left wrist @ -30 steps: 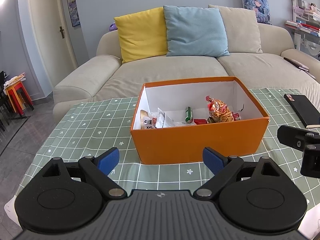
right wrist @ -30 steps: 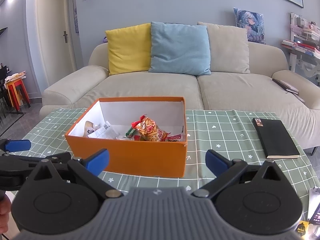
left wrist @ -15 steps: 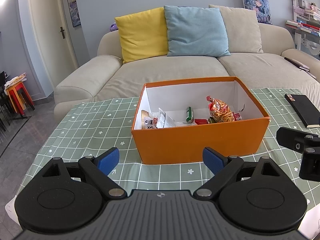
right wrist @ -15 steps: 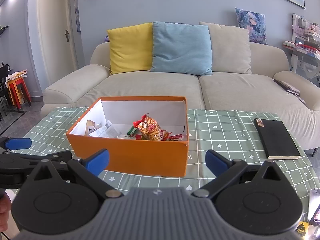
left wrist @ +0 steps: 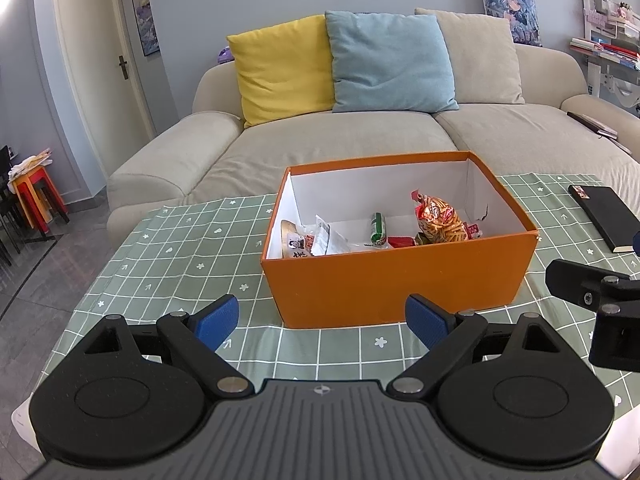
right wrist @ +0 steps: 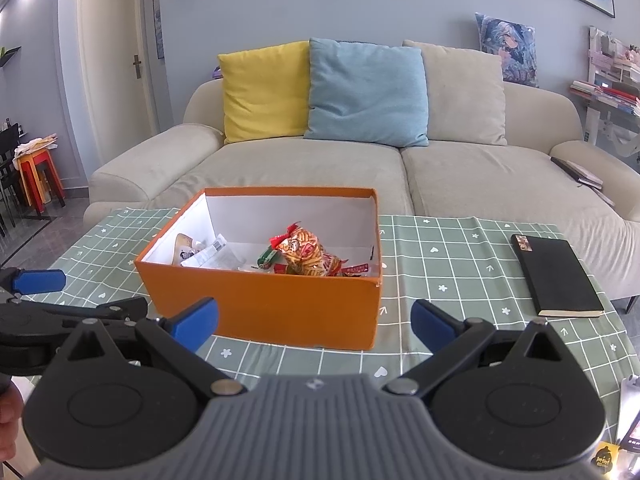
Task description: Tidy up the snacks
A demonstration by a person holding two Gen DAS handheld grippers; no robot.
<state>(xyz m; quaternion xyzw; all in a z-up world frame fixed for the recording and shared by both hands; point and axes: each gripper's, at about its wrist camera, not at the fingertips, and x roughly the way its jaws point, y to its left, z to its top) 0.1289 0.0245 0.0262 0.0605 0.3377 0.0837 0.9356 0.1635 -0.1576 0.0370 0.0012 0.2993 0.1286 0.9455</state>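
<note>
Left view: my left gripper (left wrist: pixel 322 320) hangs spread wide, empty, just before the orange box (left wrist: pixel 400 284) holding the snacks (left wrist: pixel 438 220). Right view: my right gripper (right wrist: pixel 316 322) gapes empty too, box (right wrist: pixel 276 304) ahead-left.

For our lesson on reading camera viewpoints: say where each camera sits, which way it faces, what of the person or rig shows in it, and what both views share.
Left wrist: on the left gripper, facing the open orange cardboard box and sofa; its open blue-tipped fingers show, the right gripper at right.
Right wrist: on the right gripper, facing likewise, box lying left; open fingers, the left gripper, a hand show.
Shared: box, black notebook, green checked tablecloth, three cushions.
</note>
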